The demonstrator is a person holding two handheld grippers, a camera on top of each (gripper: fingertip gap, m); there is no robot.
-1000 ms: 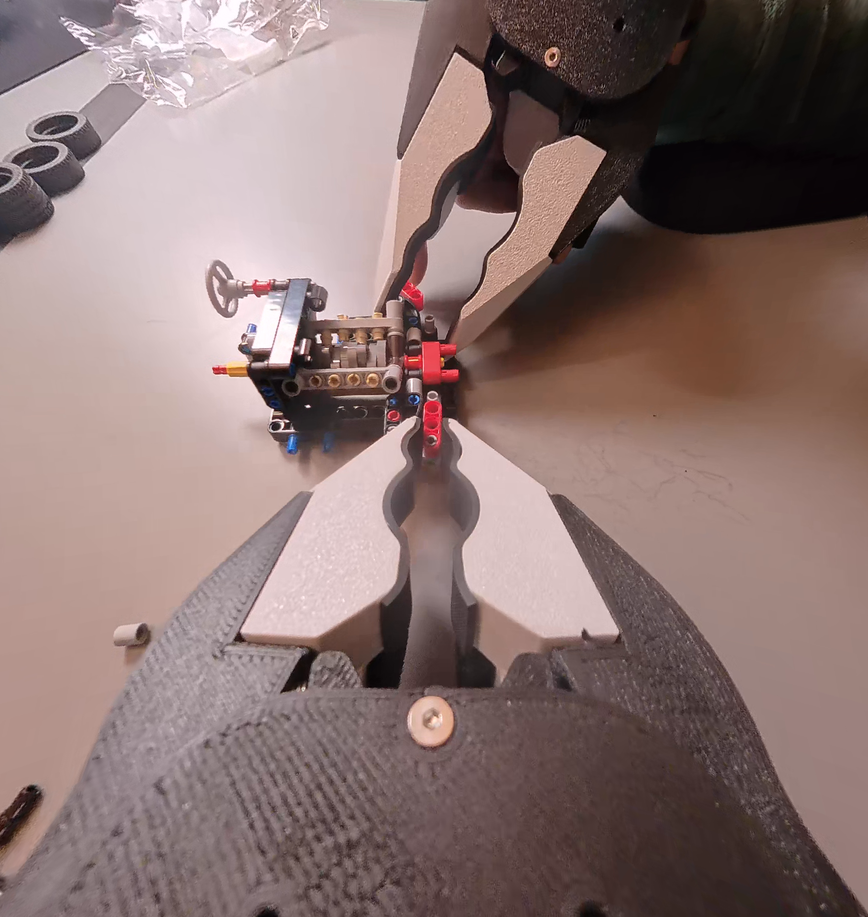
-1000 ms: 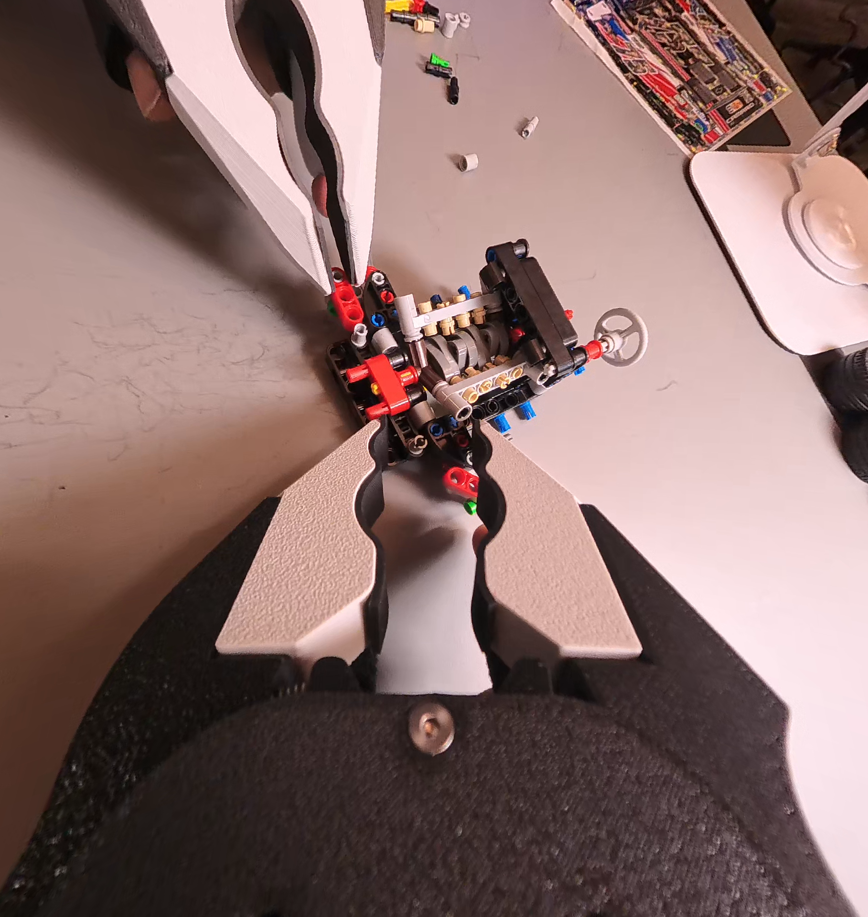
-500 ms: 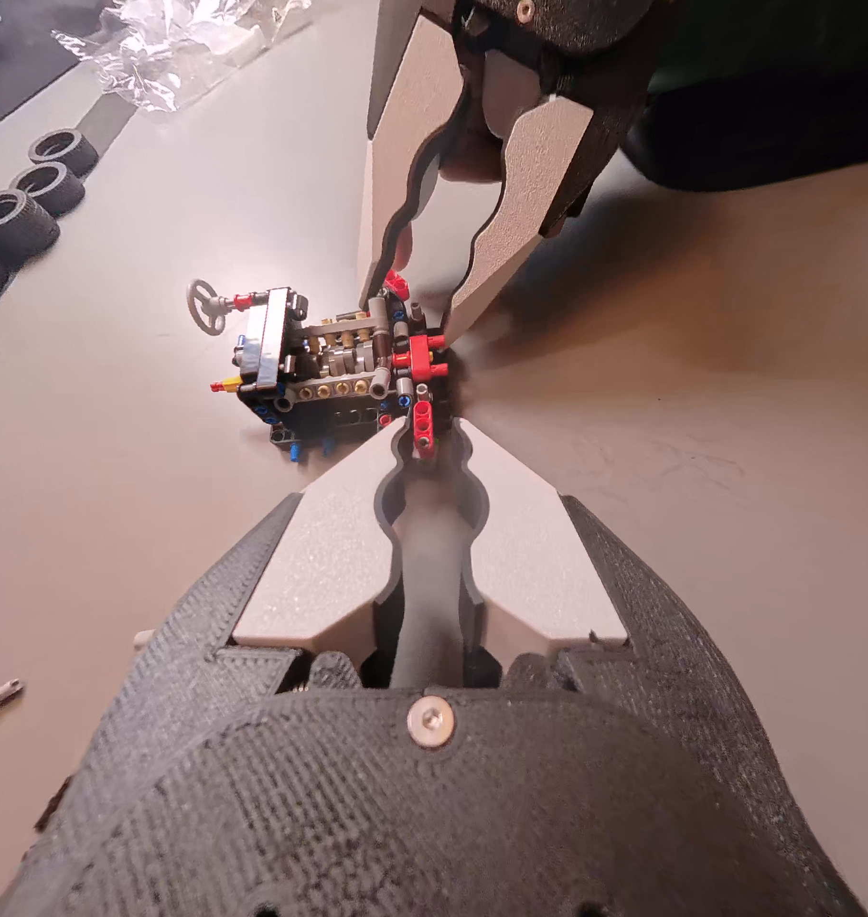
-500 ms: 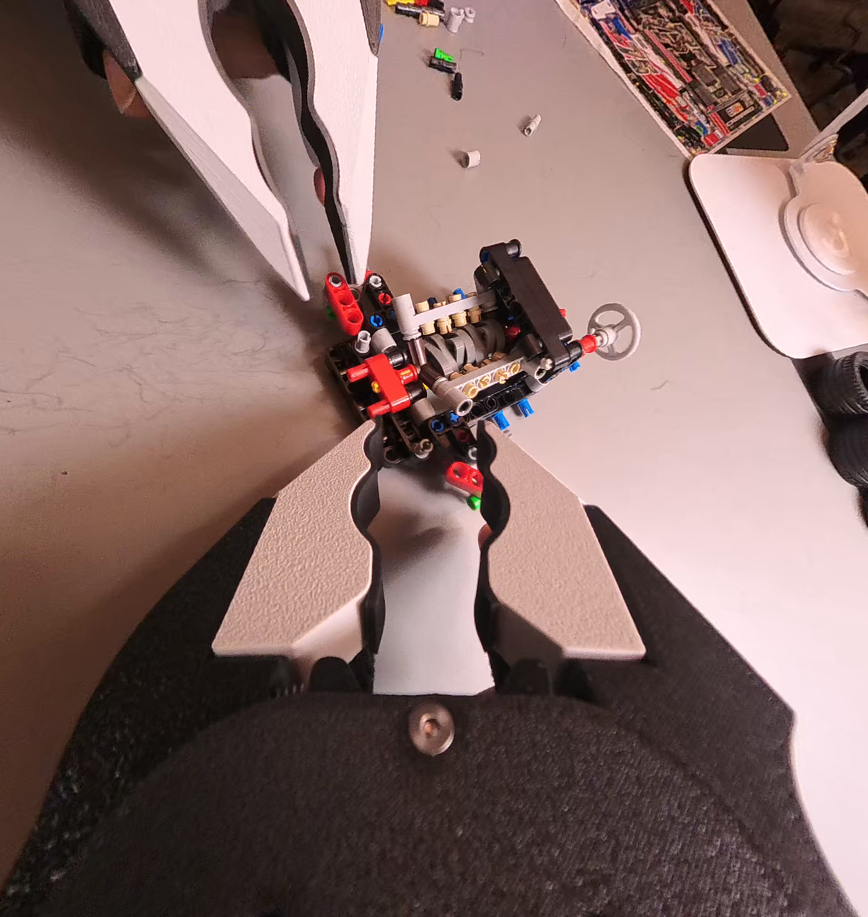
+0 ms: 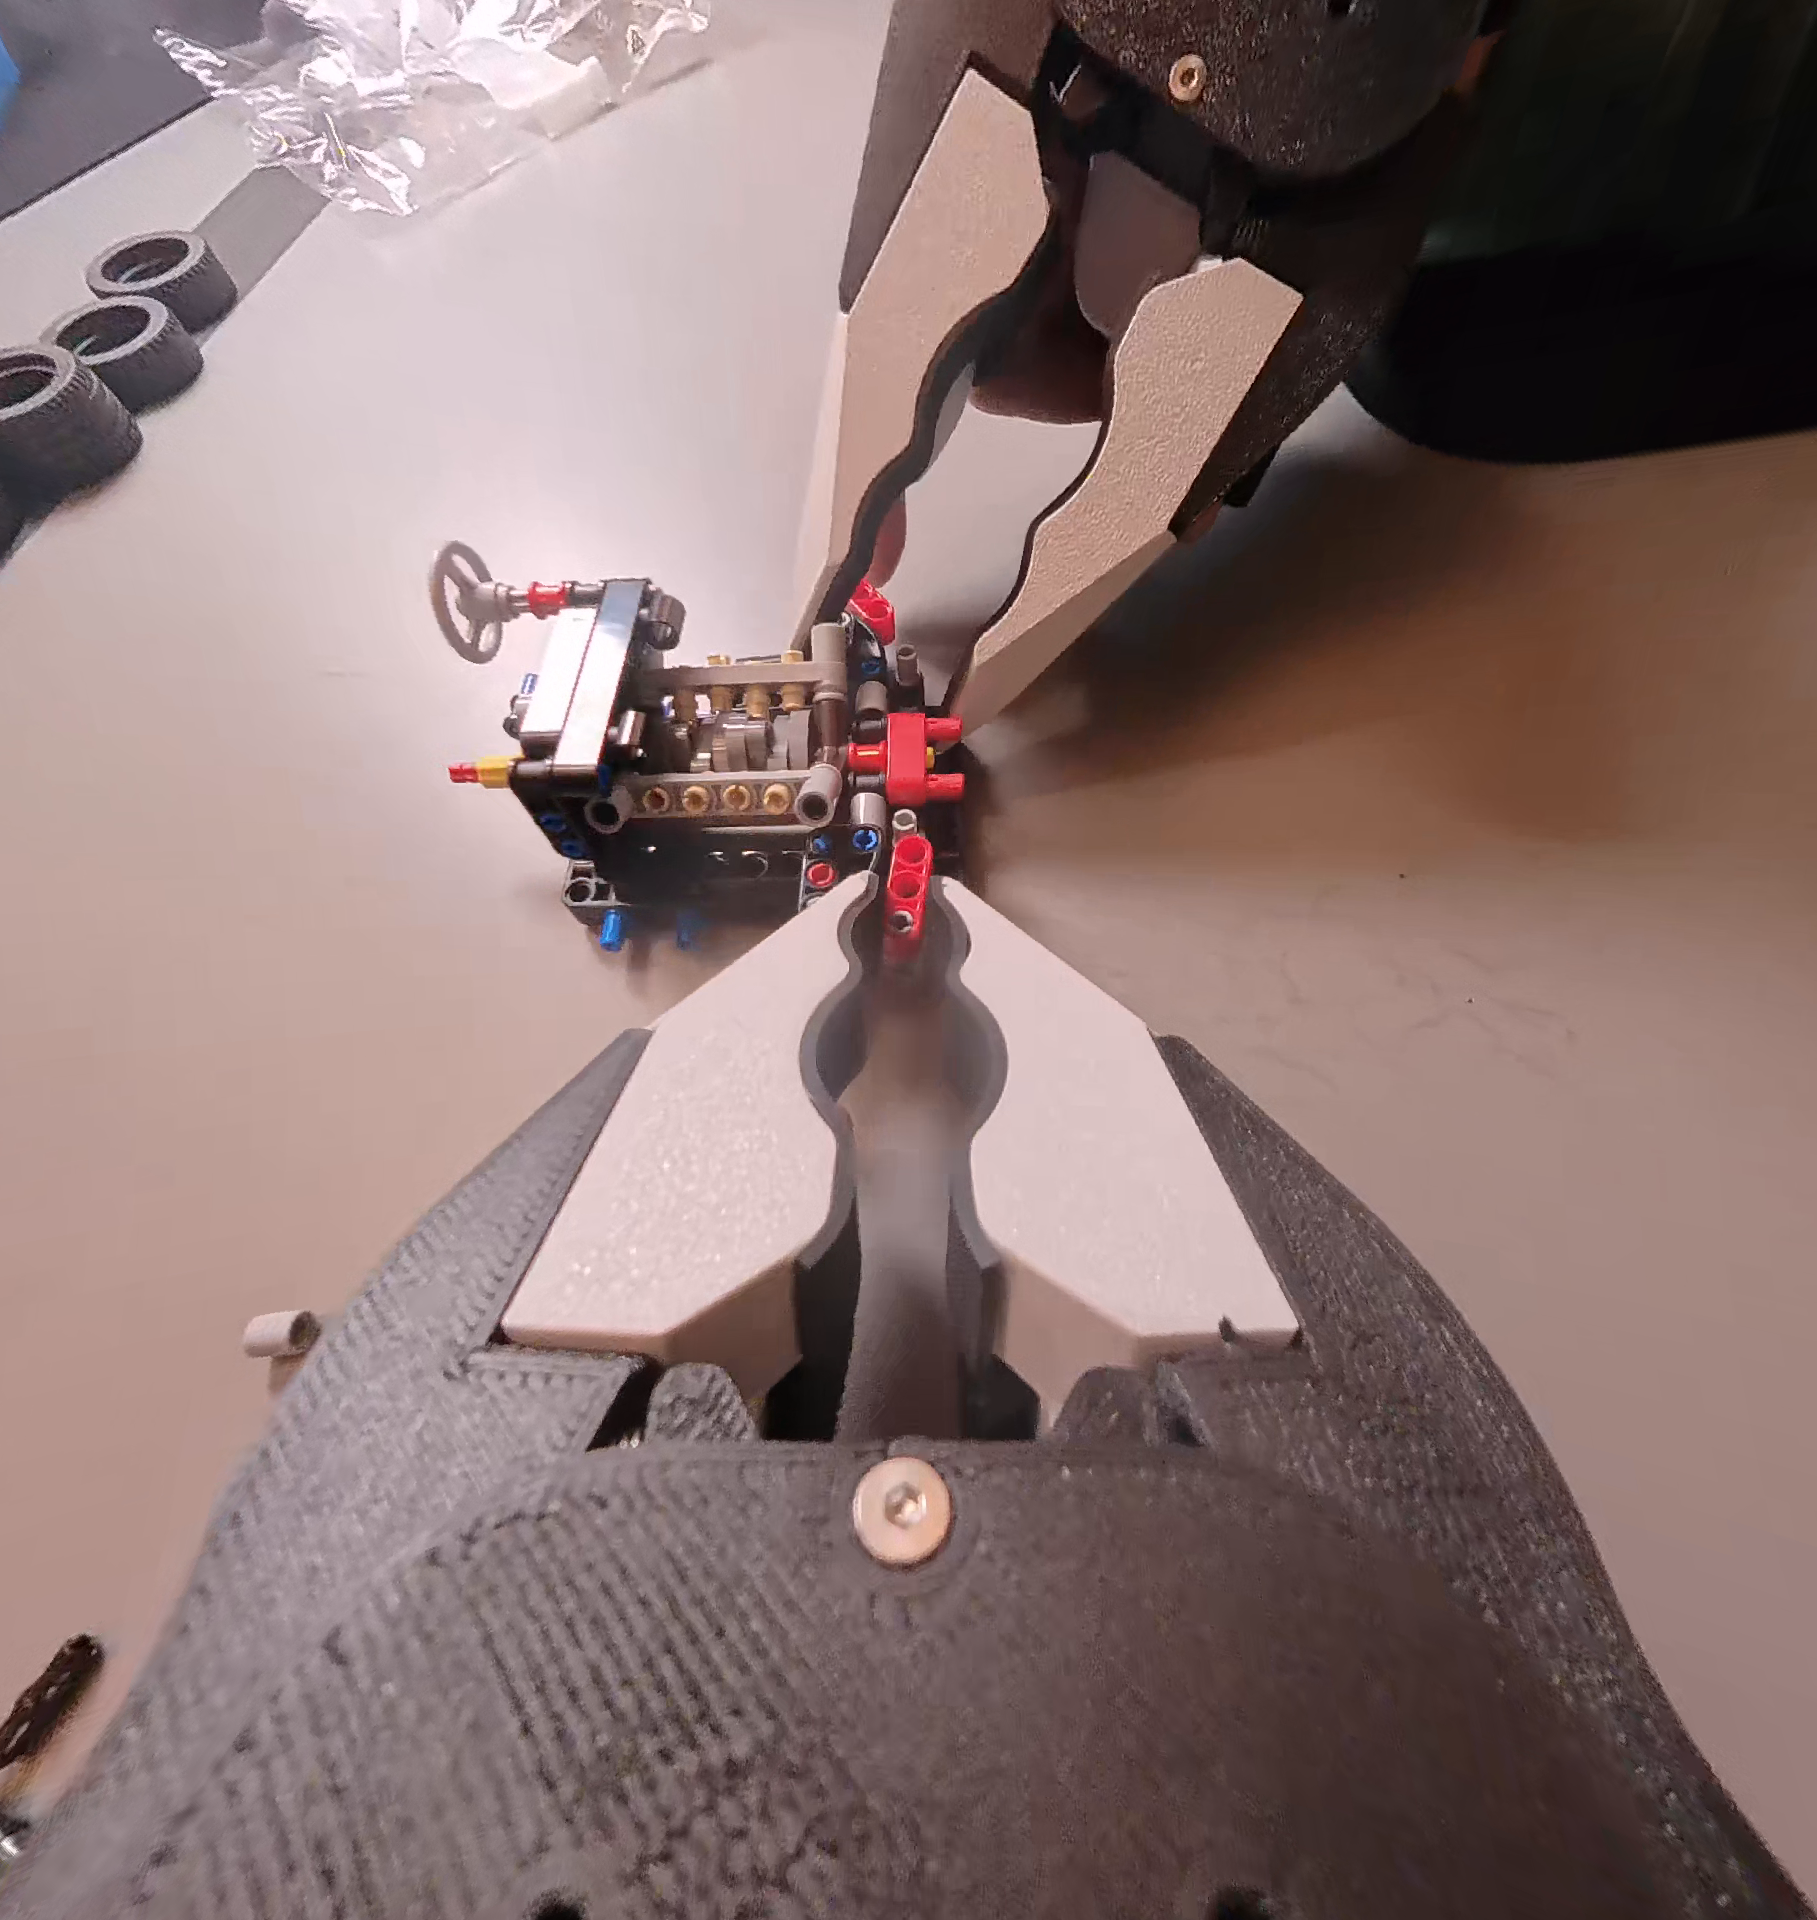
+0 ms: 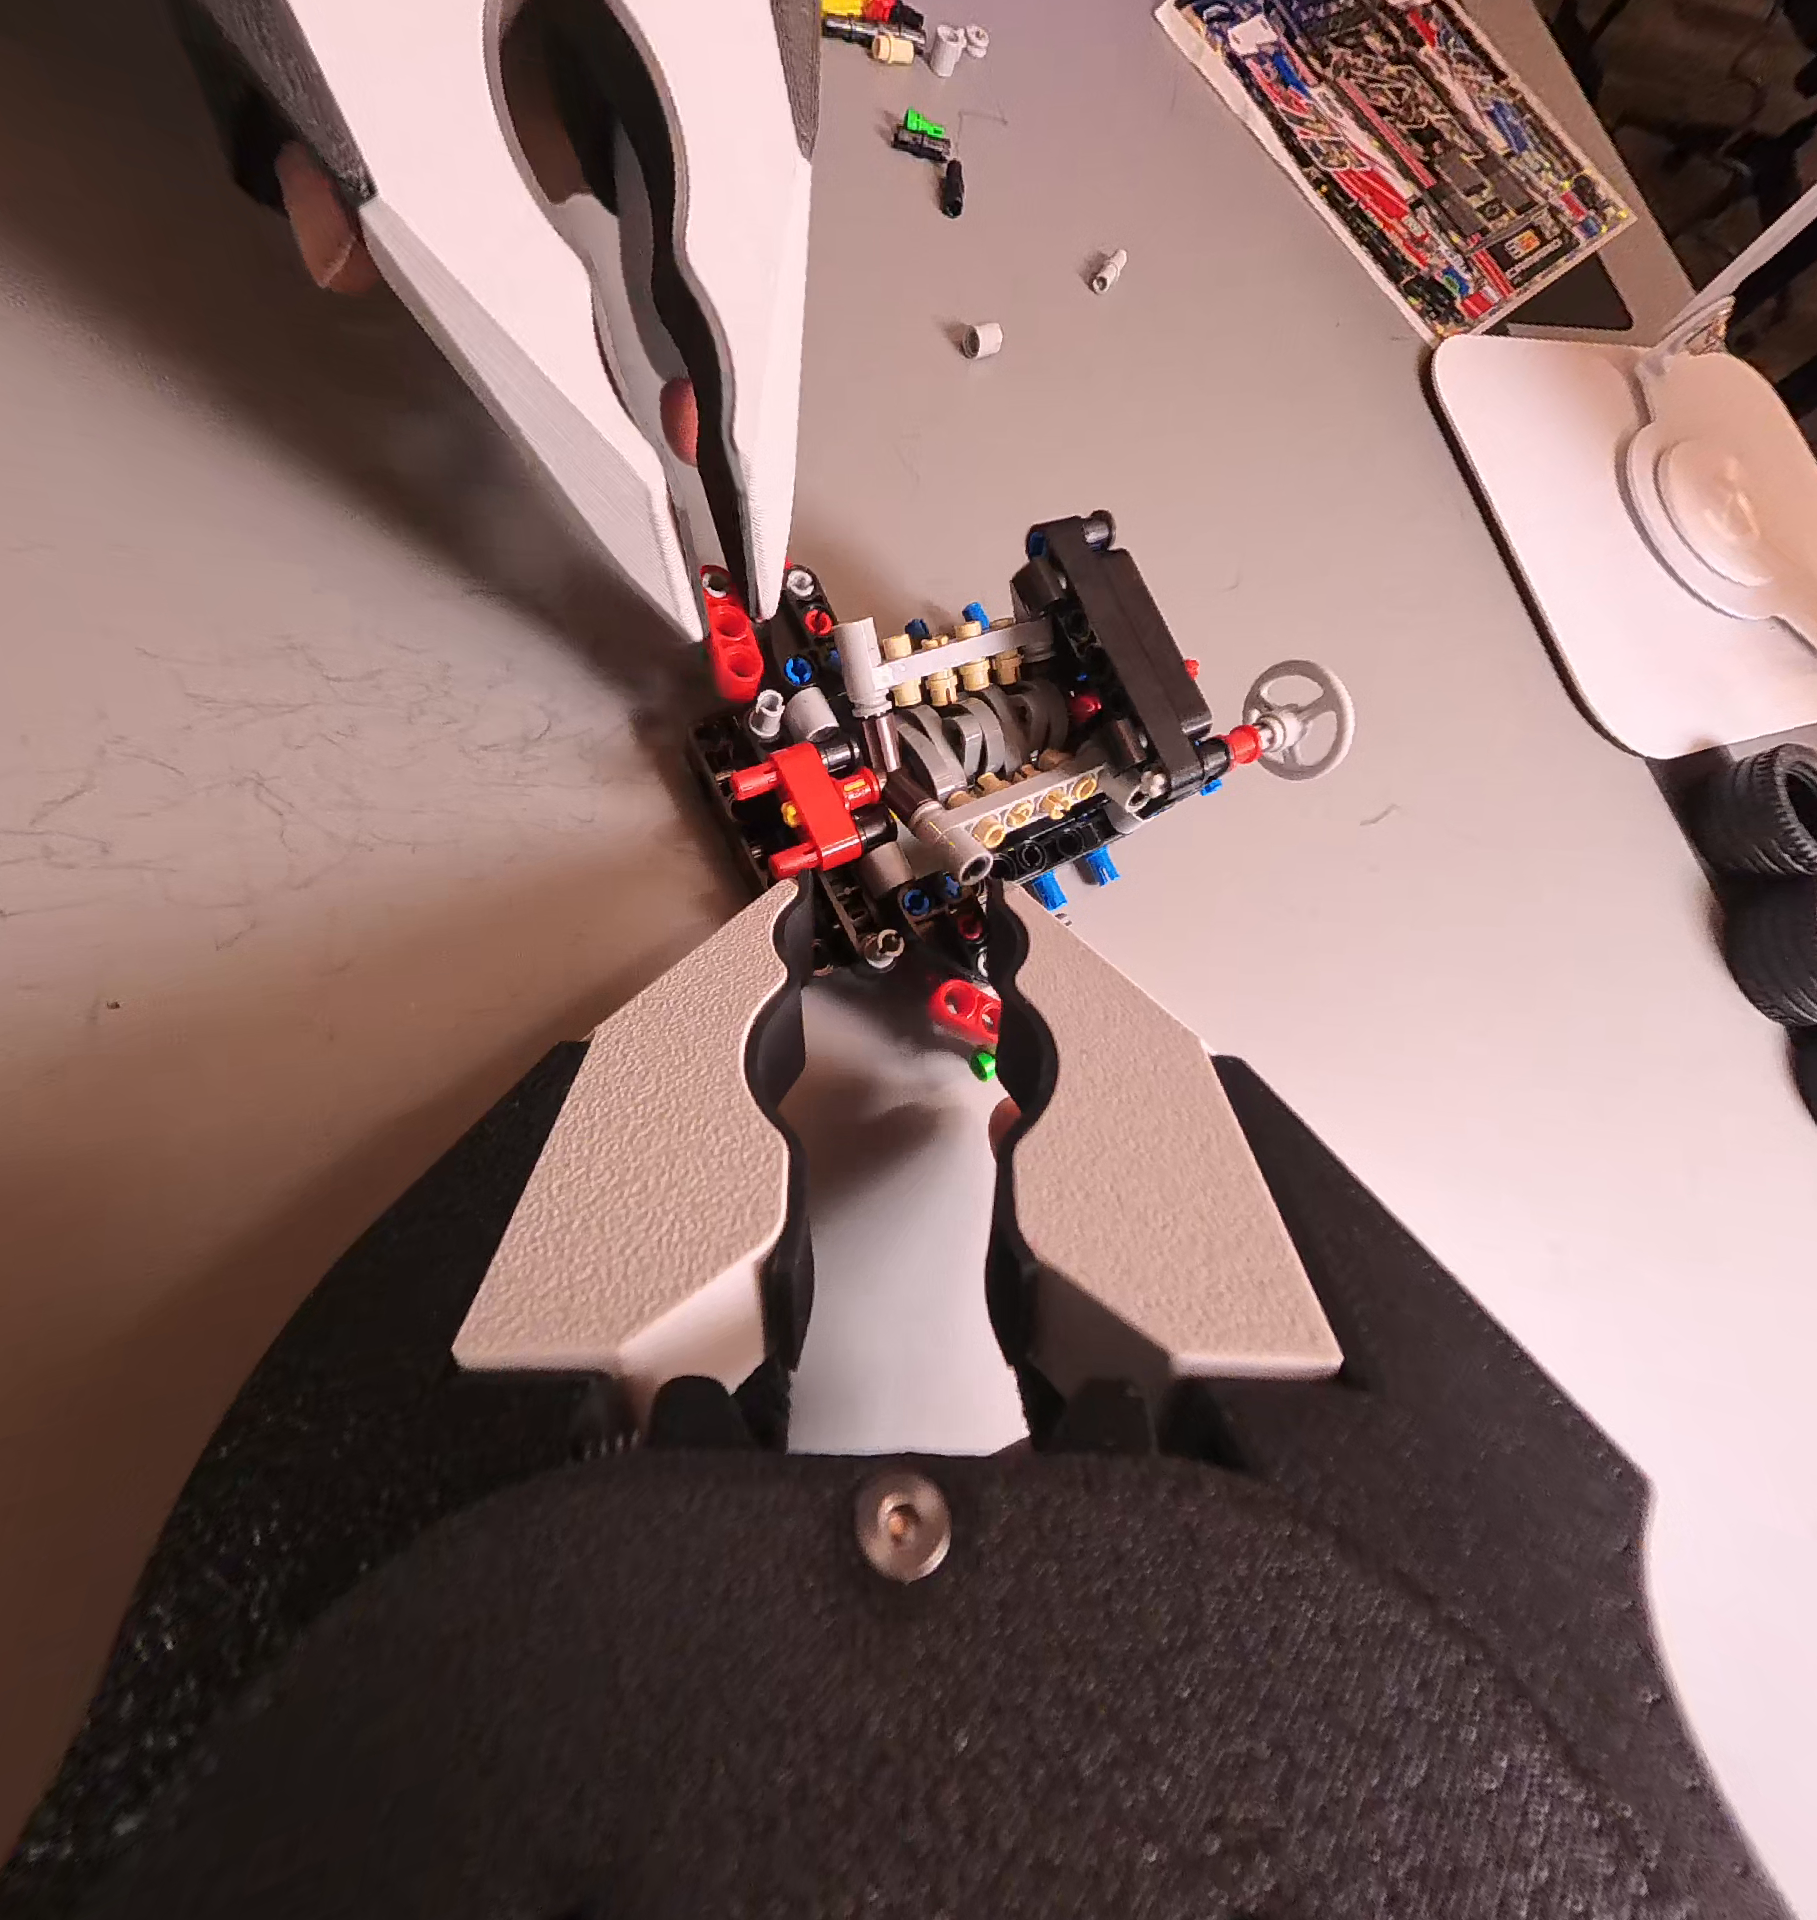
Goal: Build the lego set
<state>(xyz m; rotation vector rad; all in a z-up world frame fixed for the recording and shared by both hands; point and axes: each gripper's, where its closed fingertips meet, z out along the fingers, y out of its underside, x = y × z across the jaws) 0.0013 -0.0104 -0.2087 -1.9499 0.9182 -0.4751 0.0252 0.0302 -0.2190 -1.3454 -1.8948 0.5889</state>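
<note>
The partly built lego model (image 5: 722, 758) sits on the grey bench (image 5: 260, 935), between the 2 hand-held grippers, which approach it from opposite ends. The left hand-held gripper (image 5: 906, 902) has its fingers pressed in on a red beam (image 5: 908, 883) at the near corner of the model; the beam stands upright between the tips and is pinched there. In the right wrist view the same red beam (image 6: 732, 644) shows at the far corner, with the left gripper's white fingers coming down on it.

The right hand-held gripper (image 6: 896, 914) is spread partway, its 2 tips straddling the black frame at the model's near end and touching or just beside it; I cannot tell whether they truly clamp it. A small red connector (image 6: 964, 1008) with a green pin (image 6: 983, 1064) hangs from the model in the gap between those fingers.

The model's grey steering wheel (image 6: 1297, 719) points away from both grippers. Black tyres (image 6: 1787, 821) lie near the bench edge, just beside a white base plate (image 6: 1527, 540). A printed instruction sheet (image 6: 1403, 145) lies farther off, and loose small parts (image 6: 982, 338) are scattered beyond the model. Crumpled clear plastic (image 5: 436, 94) lies at the far side in the left wrist view.
</note>
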